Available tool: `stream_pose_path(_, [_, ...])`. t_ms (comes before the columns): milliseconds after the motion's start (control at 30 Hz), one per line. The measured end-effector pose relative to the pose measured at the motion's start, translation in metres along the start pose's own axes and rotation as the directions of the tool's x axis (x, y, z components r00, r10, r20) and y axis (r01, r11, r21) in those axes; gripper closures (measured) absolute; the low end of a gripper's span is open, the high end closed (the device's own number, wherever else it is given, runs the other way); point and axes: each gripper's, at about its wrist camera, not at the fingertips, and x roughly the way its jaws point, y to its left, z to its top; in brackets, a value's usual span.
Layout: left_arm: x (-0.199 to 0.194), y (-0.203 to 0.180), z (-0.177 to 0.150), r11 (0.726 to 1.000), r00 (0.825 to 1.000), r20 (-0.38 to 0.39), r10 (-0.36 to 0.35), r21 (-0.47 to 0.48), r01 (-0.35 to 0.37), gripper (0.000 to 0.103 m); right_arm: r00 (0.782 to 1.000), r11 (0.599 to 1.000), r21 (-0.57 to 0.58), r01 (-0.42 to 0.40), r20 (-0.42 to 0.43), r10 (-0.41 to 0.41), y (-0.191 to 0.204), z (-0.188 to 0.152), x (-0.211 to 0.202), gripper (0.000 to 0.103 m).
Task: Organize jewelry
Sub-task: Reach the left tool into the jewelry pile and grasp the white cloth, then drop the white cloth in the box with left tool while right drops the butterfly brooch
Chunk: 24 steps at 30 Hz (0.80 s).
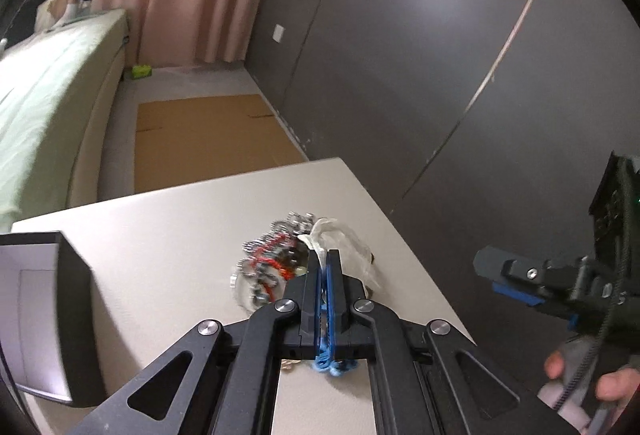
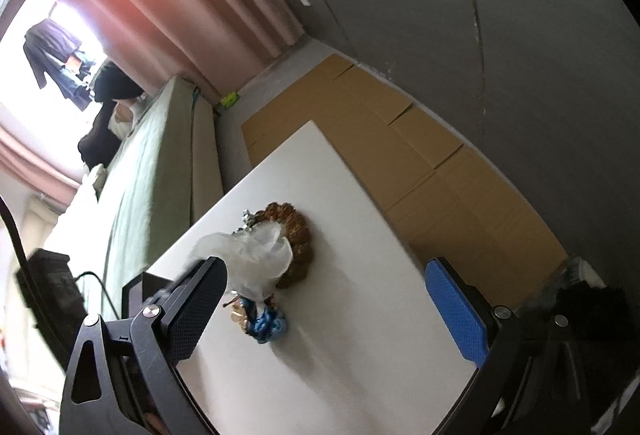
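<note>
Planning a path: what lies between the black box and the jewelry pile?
Only bare tabletop separates box from pile, seen in the left wrist view.

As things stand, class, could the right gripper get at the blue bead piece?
Probably yes. The right gripper has its jaws open, and the blue bead piece lies bare on the table between them; only the clear bag crowds its far side.
</note>
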Motion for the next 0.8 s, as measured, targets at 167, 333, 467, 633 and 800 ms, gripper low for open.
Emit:
stream_pose_path(167, [-0.020,0.021,0.002,0.999,1.000,0.024,0.003,-0.045,-0.002,0.102,1.000,0.999,-0.049,0.001,0.003,-0.001,0.017,-0.003,0.003,0.002])
stream_pose_path(333, [-0.037,0.038,0.006,0.997,0.998,0.056,0.012,-0.080,-0.007,0.102,1.000,0.995,-0.103,-0.006,-0.006,0.005,0.036,-0.004,0.008,0.014])
stream_pose_path(467, [-0.048,0.050,0.009,0.995,0.996,0.083,0.020,-0.100,-0.012,0.102,0.996,0.980,-0.190,-0.067,-0.073,0.053,0.063,-0.014,0.023,0.037])
stream_pose_path(633, [-0.070,0.062,0.005,0.992,0.994,0.106,0.029,-0.123,-0.015,0.102,0.988,0.958,-0.266,-0.105,-0.135,0.071,0.089,-0.032,0.041,0.040])
stream_pose_path(800, [-0.086,0.077,0.006,0.989,0.992,0.121,0.040,-0.144,-0.022,0.102,0.979,0.941,-0.313,-0.131,-0.189,0.073,0.107,-0.046,0.060,0.040])
